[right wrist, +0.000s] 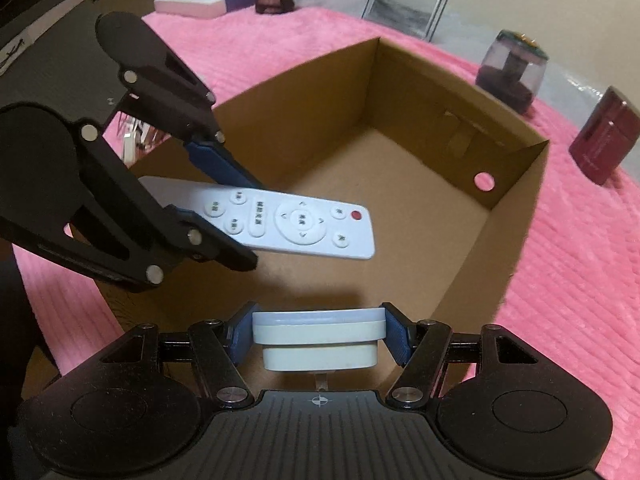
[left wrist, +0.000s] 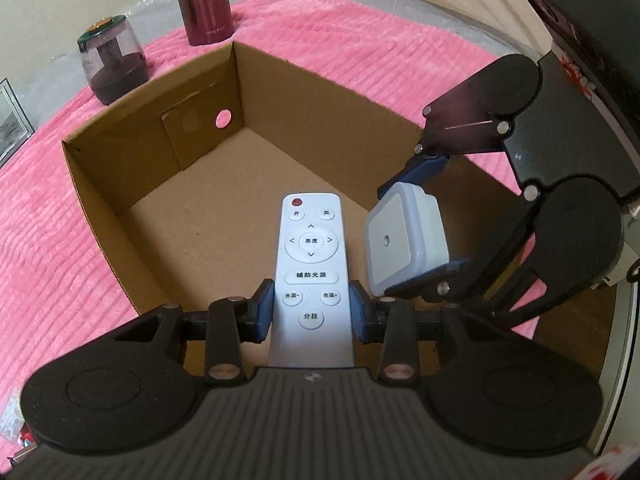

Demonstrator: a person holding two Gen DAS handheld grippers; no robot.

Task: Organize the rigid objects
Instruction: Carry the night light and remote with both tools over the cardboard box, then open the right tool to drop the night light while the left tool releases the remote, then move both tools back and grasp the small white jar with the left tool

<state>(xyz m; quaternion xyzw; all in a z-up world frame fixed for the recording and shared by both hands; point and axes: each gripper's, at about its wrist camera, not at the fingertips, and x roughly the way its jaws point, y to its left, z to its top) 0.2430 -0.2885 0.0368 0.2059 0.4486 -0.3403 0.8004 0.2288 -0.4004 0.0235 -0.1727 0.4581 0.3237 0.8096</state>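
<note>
cardboard, brown and open-topped, makes up the box (left wrist: 160, 168) on the pink ribbed blanket (left wrist: 48, 216), and its floor is bare so far. left gripper (left wrist: 311, 312) is clamped on the lower part of a slim white plastic remote control (left wrist: 311, 256) with round buttons, held over the box interior. right gripper (right wrist: 319, 334) is closed on a small white square plastic plug-in device (right wrist: 319, 340), also above the box, just beside the remote. judging by this, both items are picked but neither is set down; lowering and releasing are left. outside the box, well apart from the grippers, stand a dark red metal cylindrical flask (left wrist: 205, 6) and a clear purple-tinted plastic jar with a green lid (left wrist: 112, 66), probably still to be packed. the near box wall is hidden under the grippers, the remote's tail end is cut off in the left wrist view, and what the device is stays unclear.
</note>
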